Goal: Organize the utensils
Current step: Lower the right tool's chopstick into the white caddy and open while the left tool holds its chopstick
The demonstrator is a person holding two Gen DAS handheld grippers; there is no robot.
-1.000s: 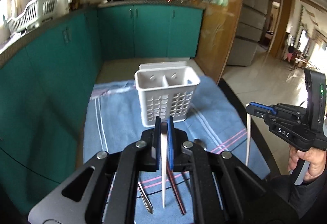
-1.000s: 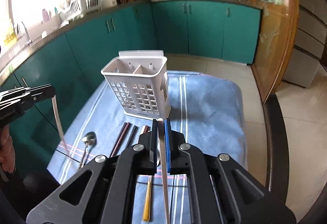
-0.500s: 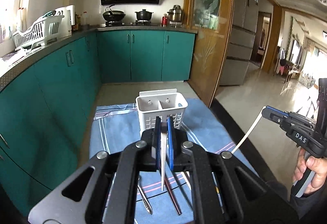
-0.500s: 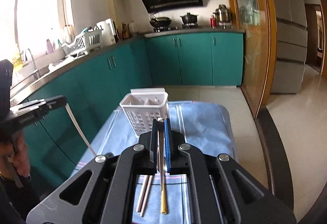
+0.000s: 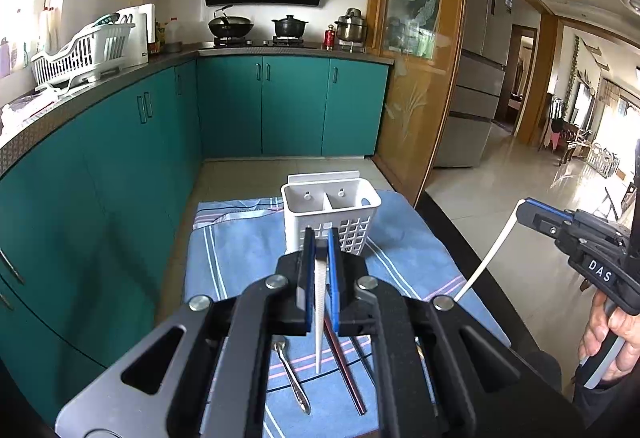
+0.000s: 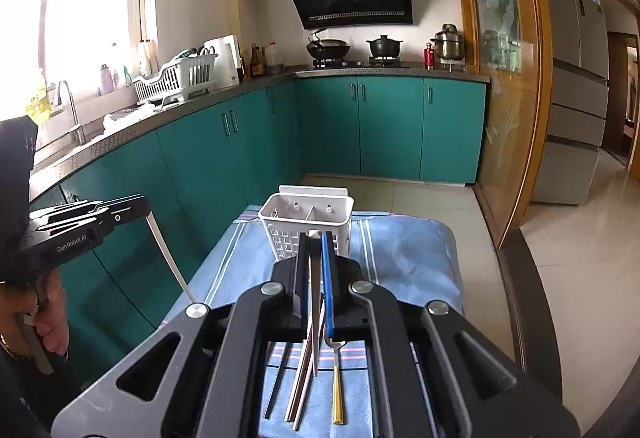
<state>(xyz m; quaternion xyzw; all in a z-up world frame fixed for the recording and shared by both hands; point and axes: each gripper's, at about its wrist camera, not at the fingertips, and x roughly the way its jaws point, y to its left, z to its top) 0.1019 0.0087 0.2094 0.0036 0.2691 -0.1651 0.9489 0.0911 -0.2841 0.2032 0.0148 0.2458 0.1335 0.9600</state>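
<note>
A white two-compartment utensil caddy stands upright on a blue cloth. My left gripper is shut on a white chopstick that hangs down from it, well above the cloth and short of the caddy. My right gripper is shut on another white chopstick, also hanging down; it shows at the right of the left wrist view. On the cloth below lie a spoon, dark chopsticks and a gold-handled fork.
The cloth covers a dark table with its edge to the right. Teal cabinets run along the left and the back. A dish rack and pots stand on the far counter. Tiled floor lies to the right.
Both grippers have risen and tilted up with their chopsticks still held. The caddy now looks smaller and lower in both views, and more of the kitchen shows.
</note>
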